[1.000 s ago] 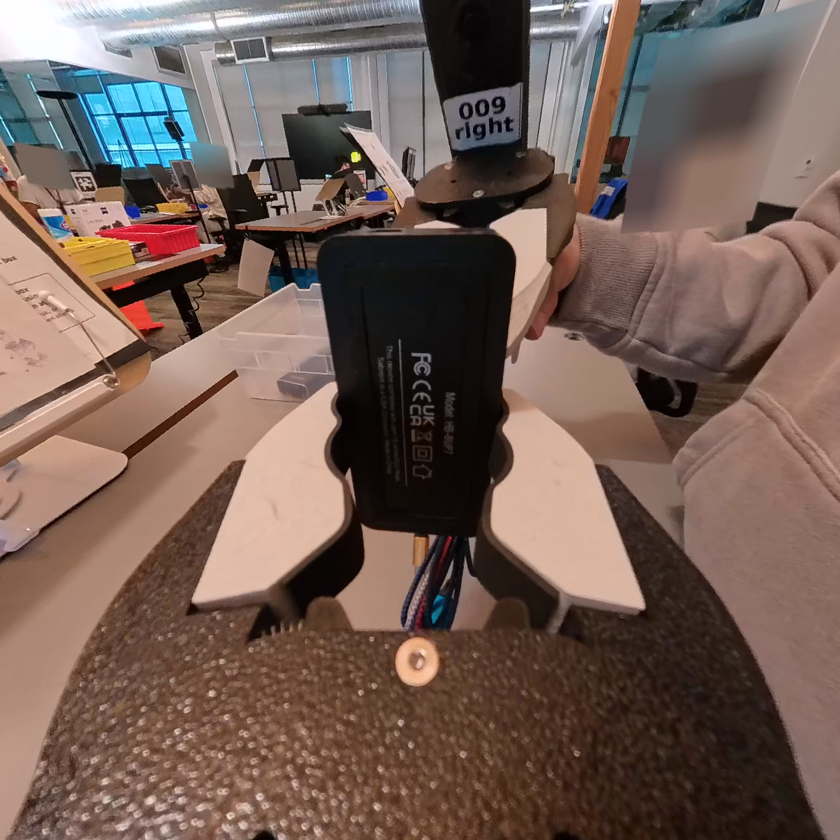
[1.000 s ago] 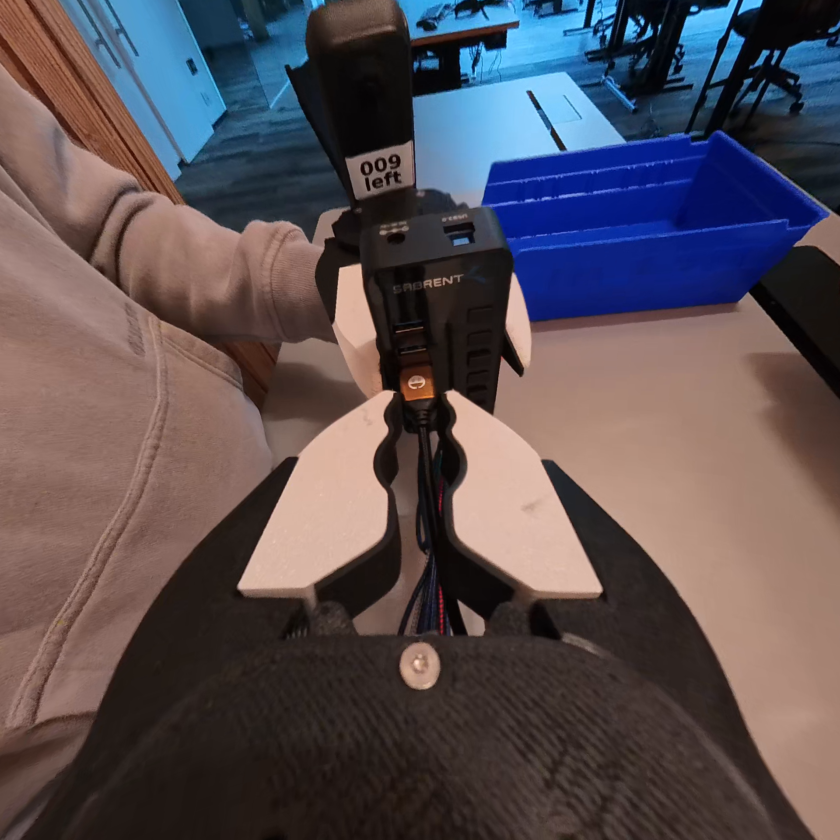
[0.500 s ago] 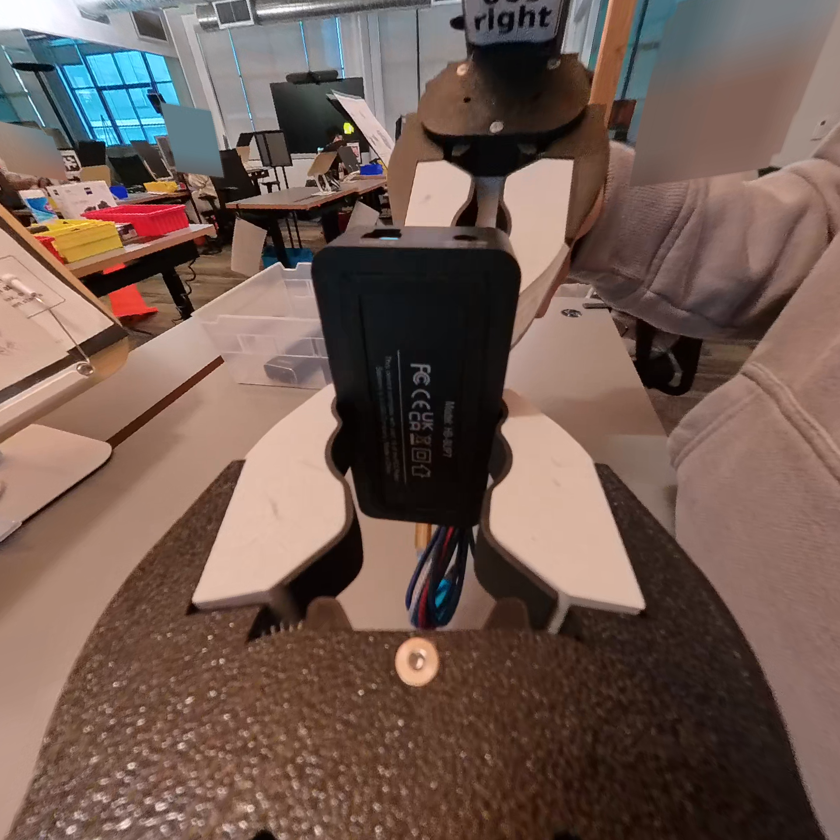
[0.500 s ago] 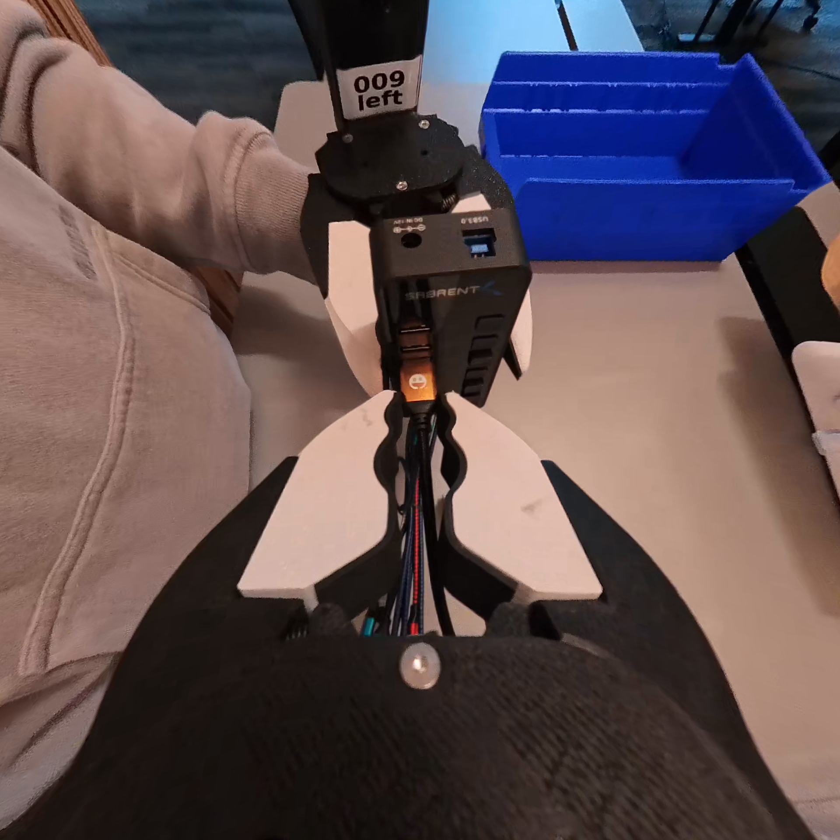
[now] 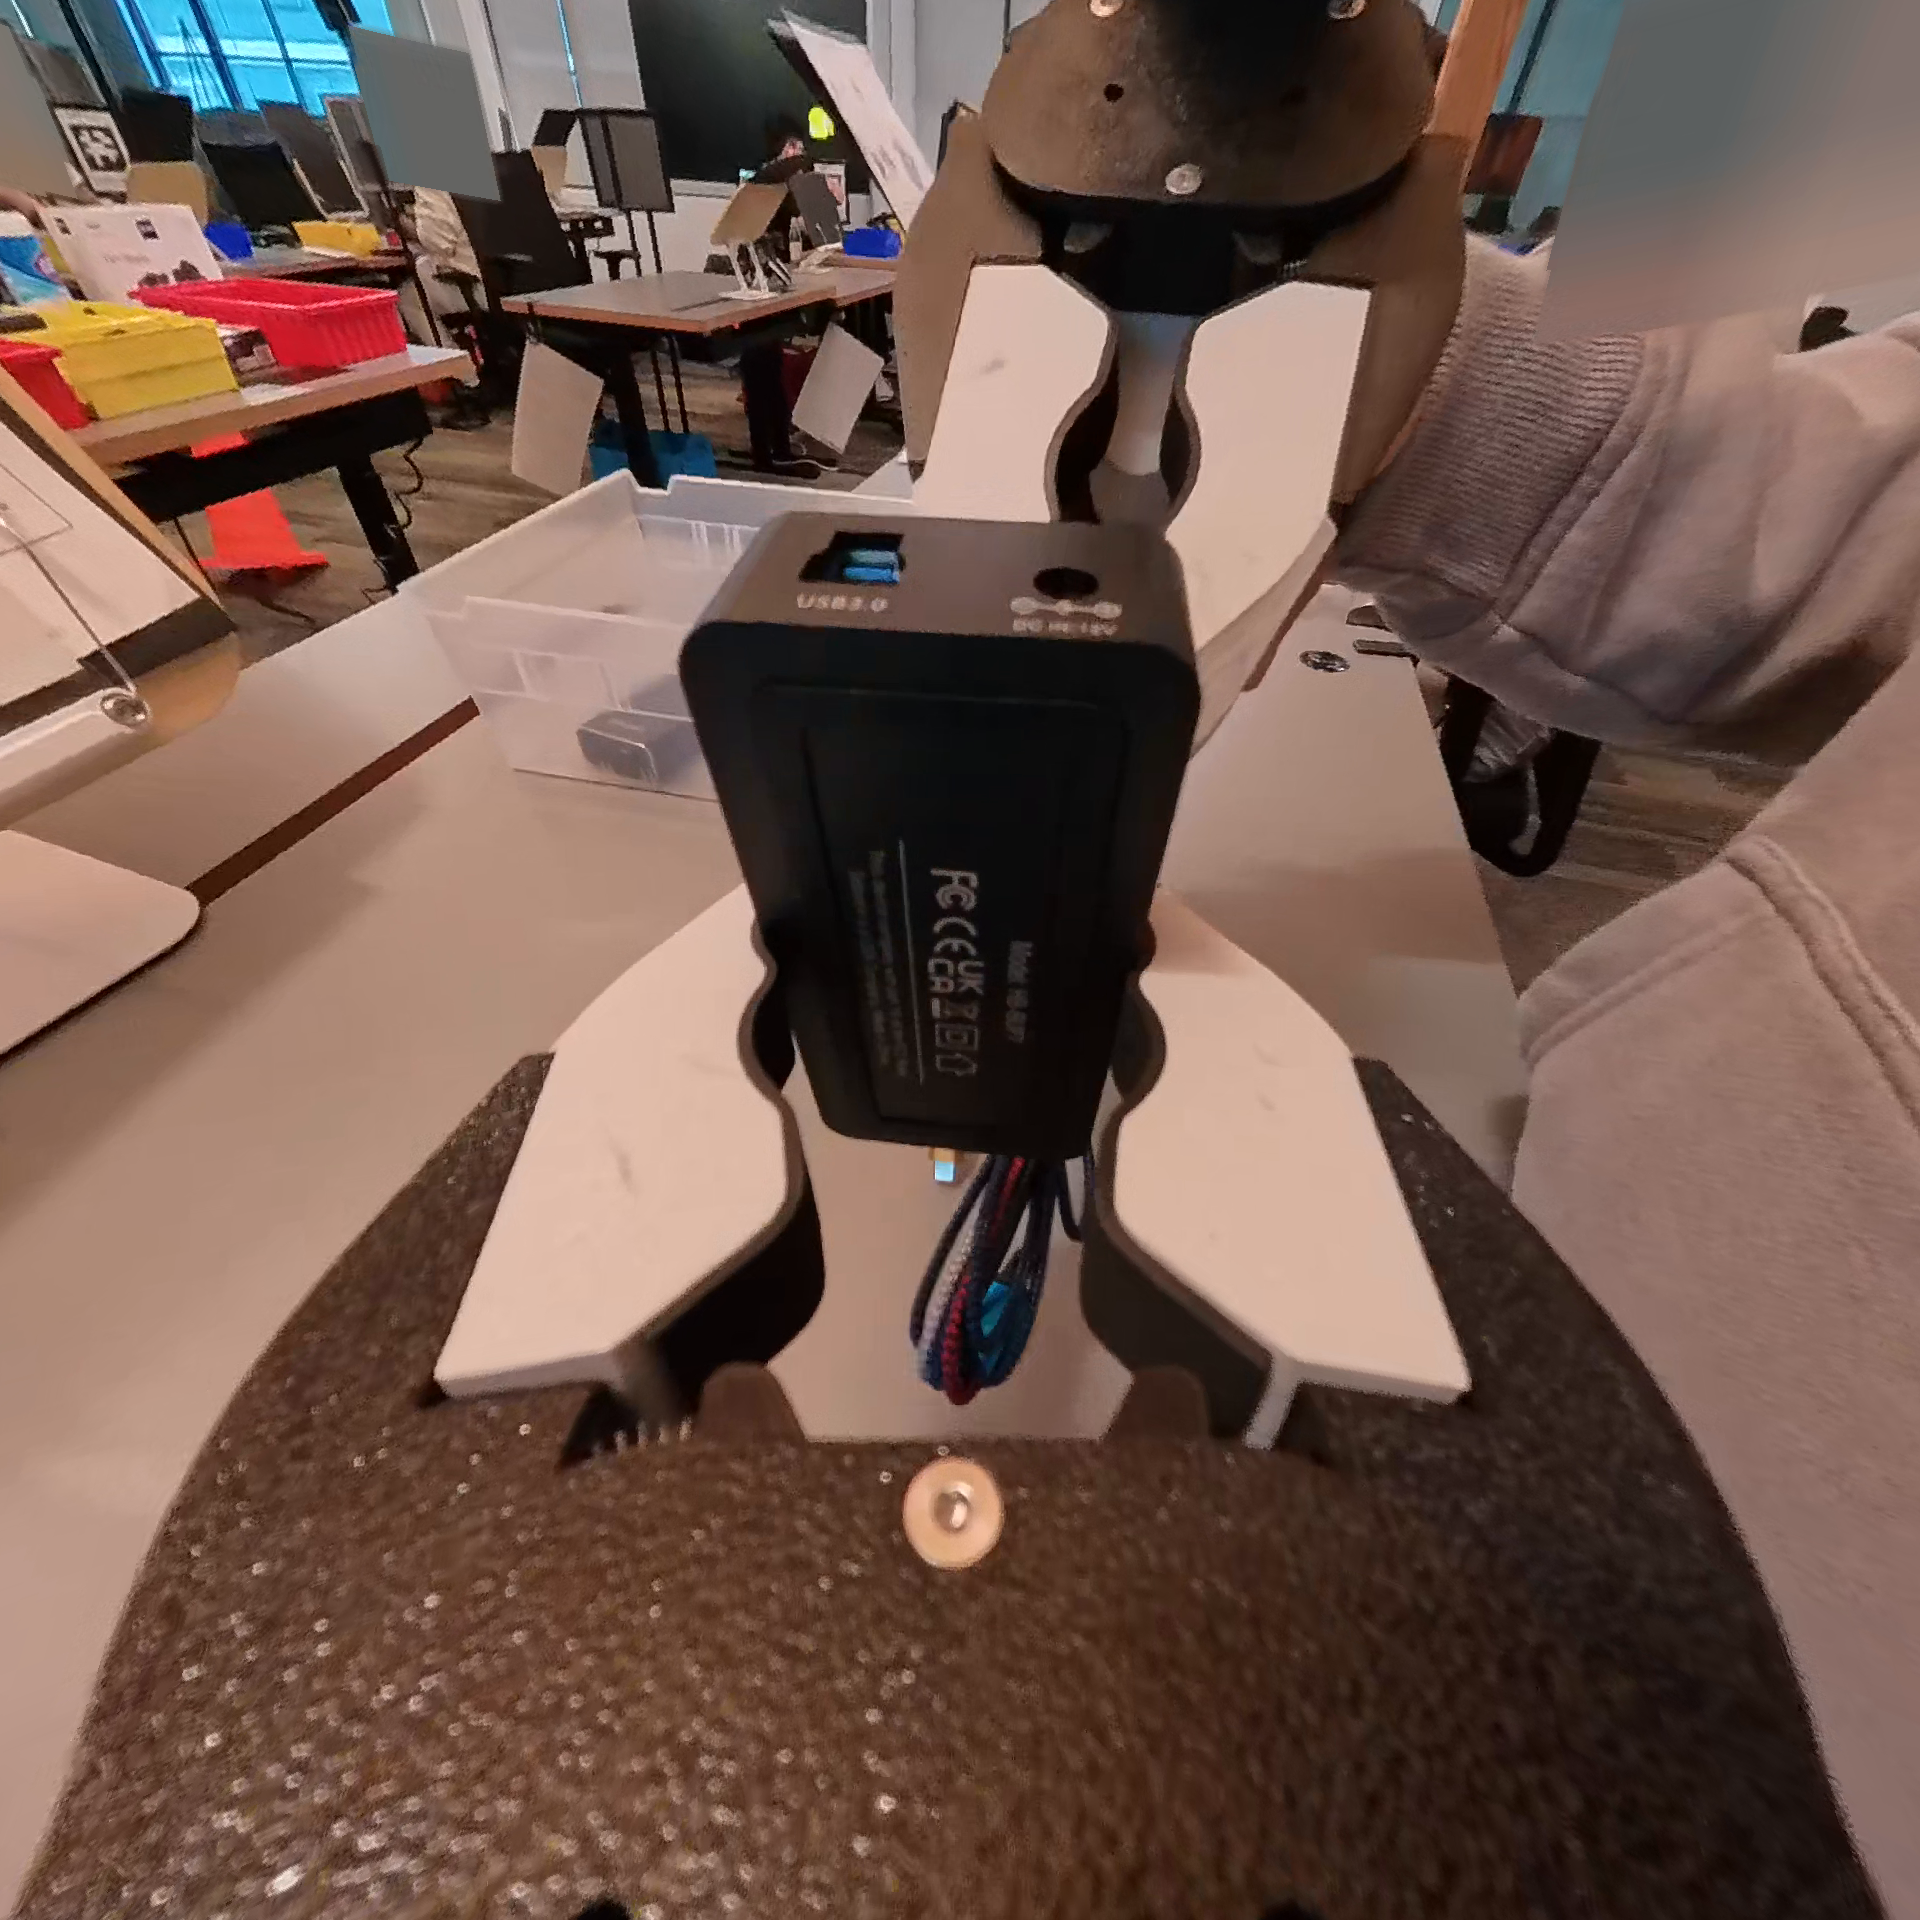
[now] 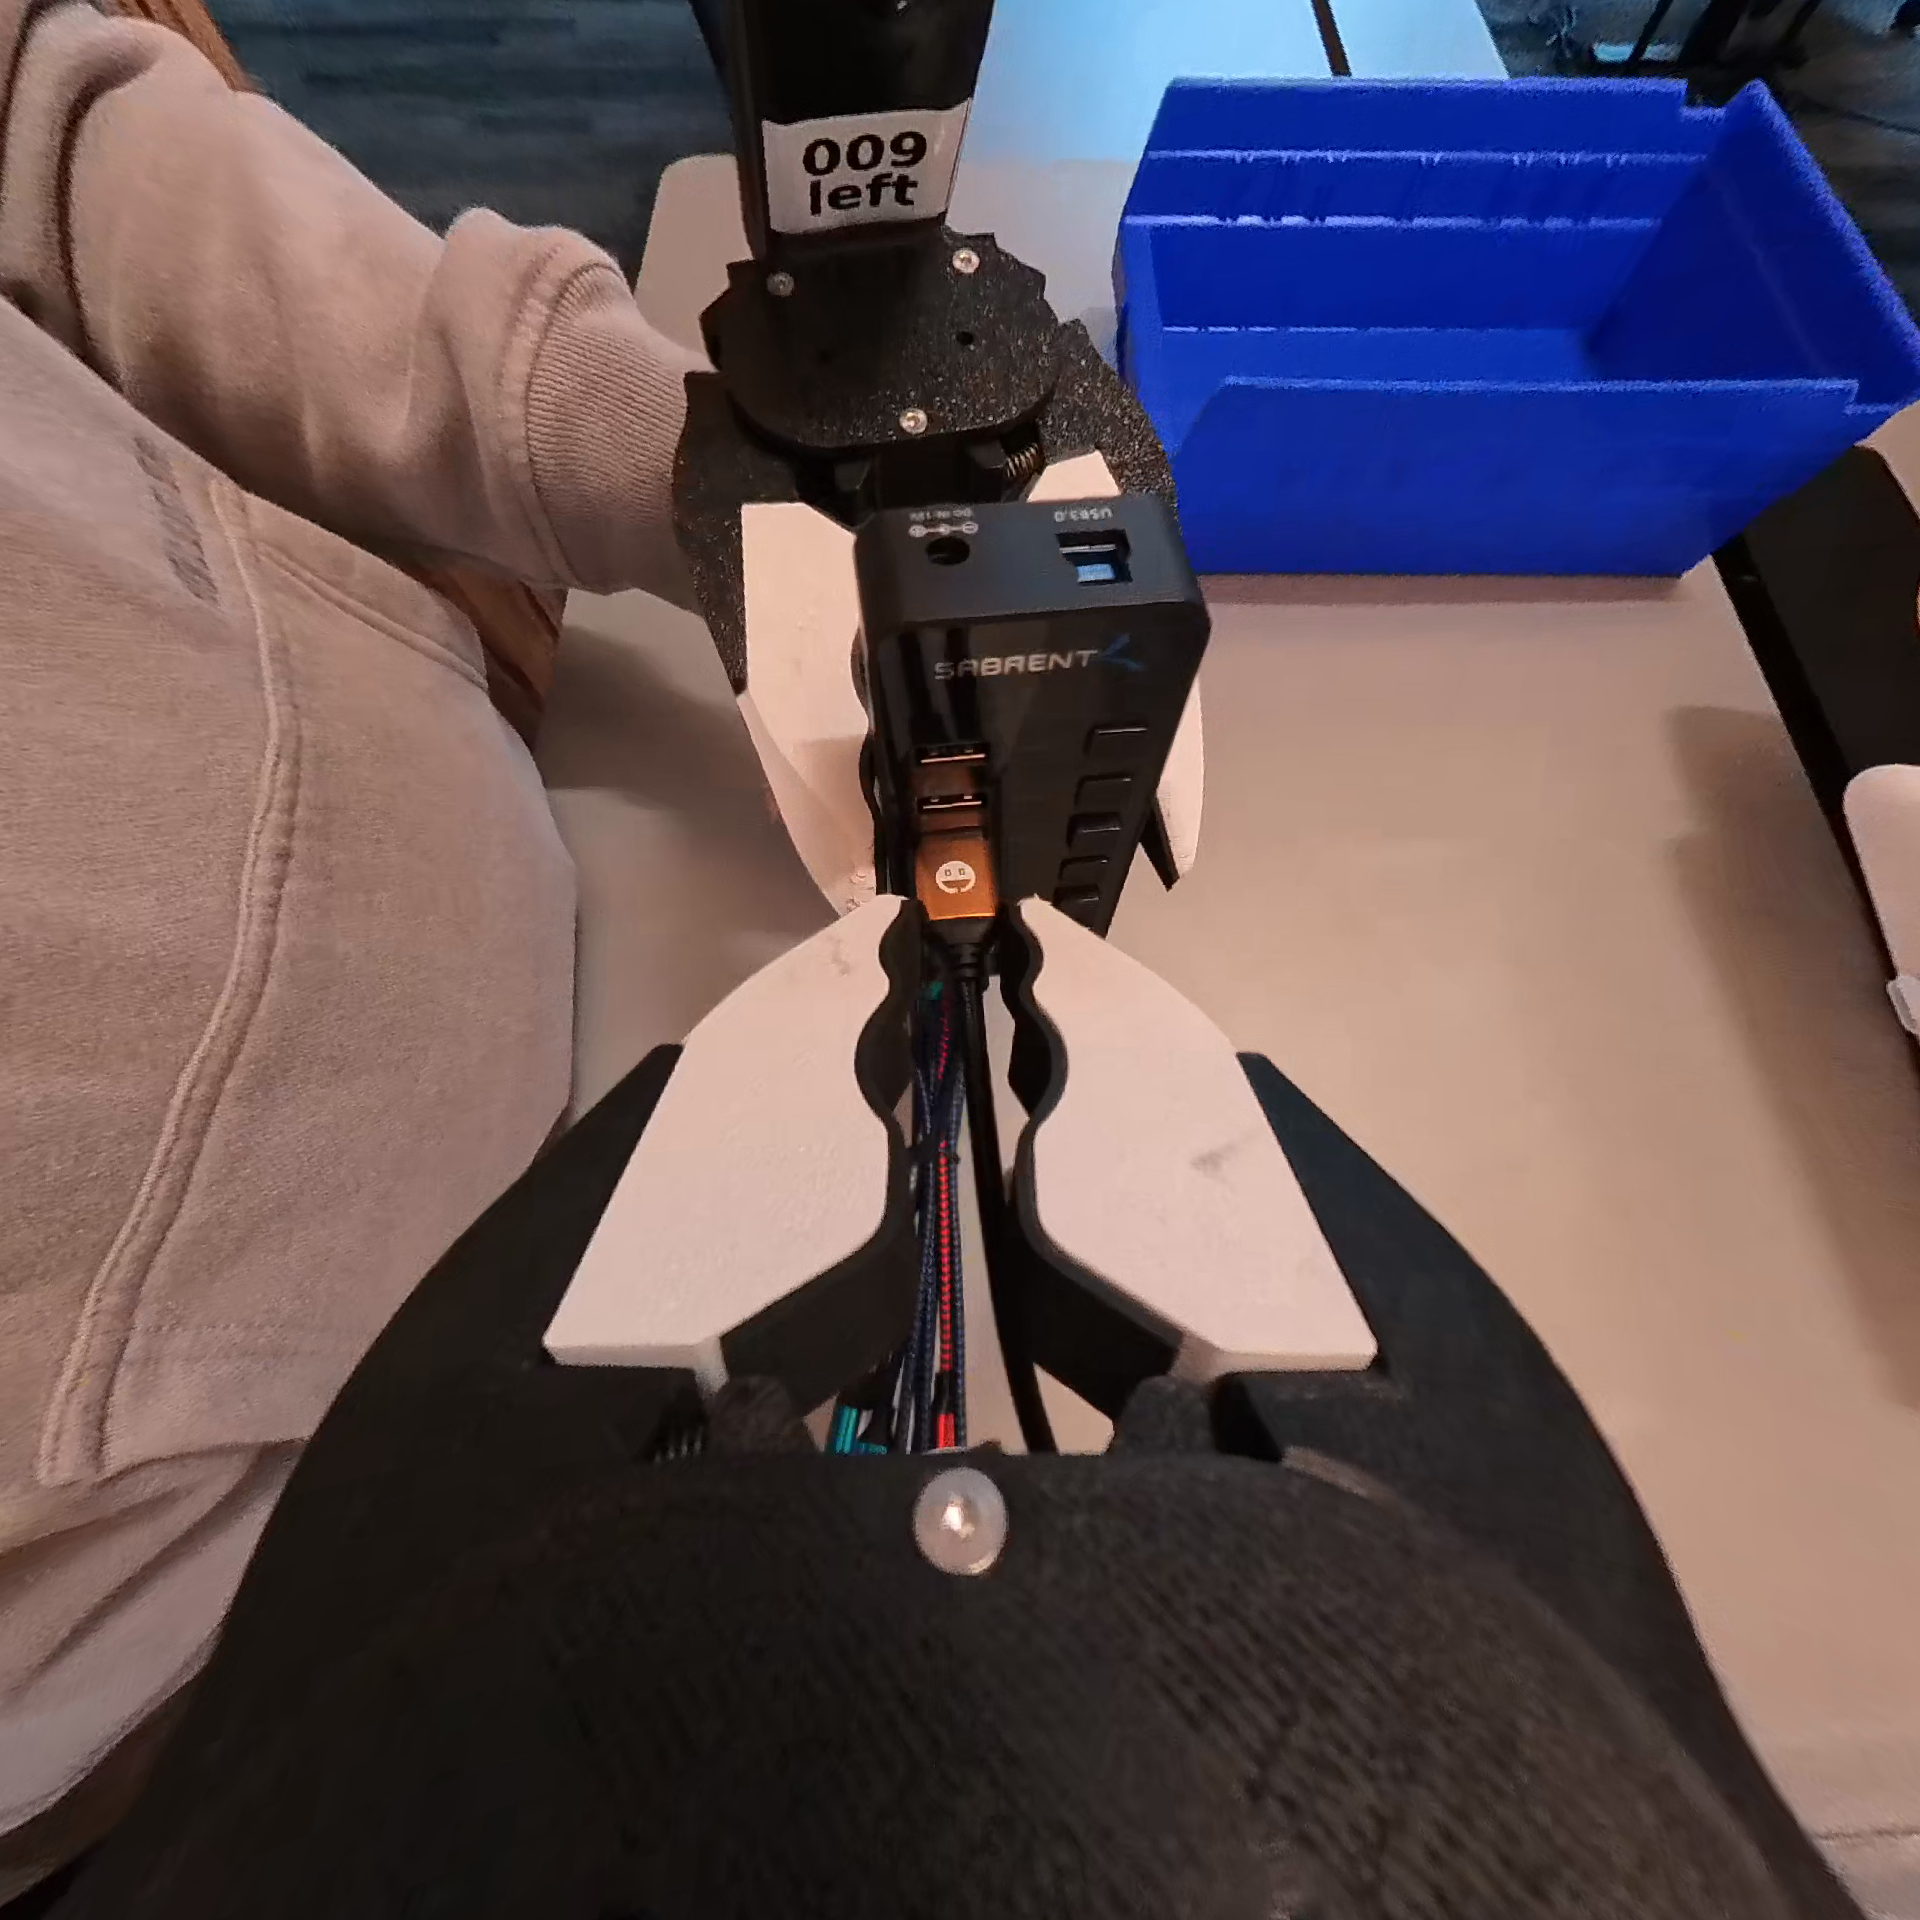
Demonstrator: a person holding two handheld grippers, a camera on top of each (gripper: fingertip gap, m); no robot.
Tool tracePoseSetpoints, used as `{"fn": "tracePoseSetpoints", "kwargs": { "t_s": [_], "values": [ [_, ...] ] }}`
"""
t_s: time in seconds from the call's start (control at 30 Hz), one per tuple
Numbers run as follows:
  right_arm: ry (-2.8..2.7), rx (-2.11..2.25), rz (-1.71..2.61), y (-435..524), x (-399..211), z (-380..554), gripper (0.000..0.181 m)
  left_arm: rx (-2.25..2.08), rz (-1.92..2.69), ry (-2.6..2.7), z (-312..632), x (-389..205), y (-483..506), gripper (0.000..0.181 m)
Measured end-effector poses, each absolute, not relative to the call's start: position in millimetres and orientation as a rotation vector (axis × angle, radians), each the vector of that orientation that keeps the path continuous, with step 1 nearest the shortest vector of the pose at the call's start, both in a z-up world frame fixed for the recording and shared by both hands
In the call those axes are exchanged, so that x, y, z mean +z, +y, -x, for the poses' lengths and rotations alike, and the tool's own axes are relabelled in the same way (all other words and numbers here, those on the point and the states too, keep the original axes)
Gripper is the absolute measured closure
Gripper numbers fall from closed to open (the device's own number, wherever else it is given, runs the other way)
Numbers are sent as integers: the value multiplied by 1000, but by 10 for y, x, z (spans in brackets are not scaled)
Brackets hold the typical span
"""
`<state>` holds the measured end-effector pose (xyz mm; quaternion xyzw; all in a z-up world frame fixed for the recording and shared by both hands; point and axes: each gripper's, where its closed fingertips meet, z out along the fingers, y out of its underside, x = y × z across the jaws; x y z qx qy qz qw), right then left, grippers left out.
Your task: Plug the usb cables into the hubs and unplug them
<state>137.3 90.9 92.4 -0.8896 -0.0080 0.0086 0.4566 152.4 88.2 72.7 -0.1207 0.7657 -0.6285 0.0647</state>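
Matte black plastic fills my left wrist view: the hub (image 5: 940, 821), a rounded rectangular block, stands upright between my left gripper's (image 5: 951, 997) white, flat, wavy-edged fingers (image 5: 634, 1174), which are clamped on its lower sides. Its back panel faces me, printed in pale lettering, and its top end carries a blue port and a round socket. Below it hang braided cables (image 5: 987, 1278) in navy, red and pale threads. My gripper's body is rough, speckled dark foam-like material. Beyond the hub my right gripper (image 5: 1138, 488) points toward me, held in a hand with a beige fleece sleeve (image 5: 1621, 540). Pale grey tabletop (image 5: 260, 1039) lies underneath, smooth and matte, with a clear plastic bin (image 5: 561, 644) behind; farther off, an open office with desks, red and yellow bins and tall windows.

From the right wrist view, the hub (image 6: 1039, 665) shows its glossy front with a column of ports and small switches. My right gripper (image 6: 961, 920) has its white fingers (image 6: 790, 1143) drawn nearly together around an orange metal plug (image 6: 958, 881) and its black cable; whether they actually grip the plug I cannot tell. The plug sits in a lower port. Braided cables (image 6: 940, 1226) run back between the fingers. My left gripper (image 6: 977, 790) holds the hub from behind. A ribbed blue plastic bin (image 6: 1507, 395) rests on the same grey table (image 6: 1455, 935).
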Motion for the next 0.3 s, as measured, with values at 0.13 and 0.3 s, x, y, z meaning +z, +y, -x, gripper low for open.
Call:
{"fn": "tracePoseSetpoints", "kwargs": {
  "t_s": [0.13, 0.3],
  "values": [
    [-4, 62, 2183, 881, 913, -1372, 167, -1936, 406, 2317, -1535, 695, 857, 122],
    [34, 118, 2171, 853, 914, -1404, 166, -1957, 399, 2248, -1563, 777, 869, 122]
  ]
}}
